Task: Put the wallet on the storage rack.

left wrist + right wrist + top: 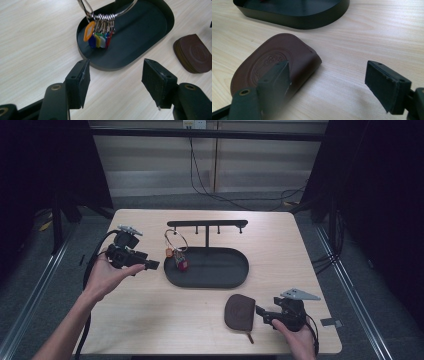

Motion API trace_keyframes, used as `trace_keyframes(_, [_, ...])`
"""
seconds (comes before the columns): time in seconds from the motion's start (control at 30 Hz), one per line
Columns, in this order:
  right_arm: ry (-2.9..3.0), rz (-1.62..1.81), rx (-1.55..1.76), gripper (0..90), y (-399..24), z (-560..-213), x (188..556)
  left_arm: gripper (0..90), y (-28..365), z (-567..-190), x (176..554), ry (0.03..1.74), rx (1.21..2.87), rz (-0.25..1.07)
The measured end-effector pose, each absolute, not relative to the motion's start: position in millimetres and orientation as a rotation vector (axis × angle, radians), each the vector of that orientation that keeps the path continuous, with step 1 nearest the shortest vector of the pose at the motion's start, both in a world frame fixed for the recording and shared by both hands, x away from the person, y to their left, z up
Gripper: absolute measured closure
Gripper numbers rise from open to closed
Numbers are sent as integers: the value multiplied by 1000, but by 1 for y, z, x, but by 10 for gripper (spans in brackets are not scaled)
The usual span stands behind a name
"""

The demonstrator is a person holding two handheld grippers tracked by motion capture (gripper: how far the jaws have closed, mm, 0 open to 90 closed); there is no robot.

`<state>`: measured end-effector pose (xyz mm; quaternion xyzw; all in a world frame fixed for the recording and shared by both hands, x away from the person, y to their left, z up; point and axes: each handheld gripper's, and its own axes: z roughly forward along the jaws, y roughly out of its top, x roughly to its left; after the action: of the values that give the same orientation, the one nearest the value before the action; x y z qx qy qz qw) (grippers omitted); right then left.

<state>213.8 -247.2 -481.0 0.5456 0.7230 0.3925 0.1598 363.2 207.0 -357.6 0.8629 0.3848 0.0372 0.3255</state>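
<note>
Black tray (235, 270) holds tagged keys (100, 38); left claw (116, 75) and right claw (328, 82) gape empty.

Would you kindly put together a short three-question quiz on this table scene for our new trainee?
1. True or false: the left gripper is closed on the key ring.
2. Multiple choice: where does the brown leather pouch lie? A) inside the black tray; B) on the table, beside the right gripper; C) hanging from the hook rack.
3. Fill in: the coloured tags on the key ring hang over the ______ end of the black tray, as the high view shows it.

Key
1. False; its jaws stand open with nothing between them.
2. B
3. left
</note>
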Motion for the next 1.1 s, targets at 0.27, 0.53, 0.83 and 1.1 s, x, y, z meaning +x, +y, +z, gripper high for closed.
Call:
trace_keyframes(0.27, [2087, 1127, 1546, 202, -245, -479, 213, 407, 210, -382, 340, 955, 2312, 112])
trace_keyframes(0.53, [2097, 1145, 1537, 207, -245, -476, 209, 386, 220, -400, 311, 928, 2283, 165])
trace_keyframes(0.83, [2130, 1159, 1525, 208, -241, -472, 209, 266, 226, -413, 289, 905, 2251, 200])
trace_keyframes(1.1, [2155, 1155, 1573, 227, -236, -458, 212, 194, 230, -436, 264, 880, 2268, 177])
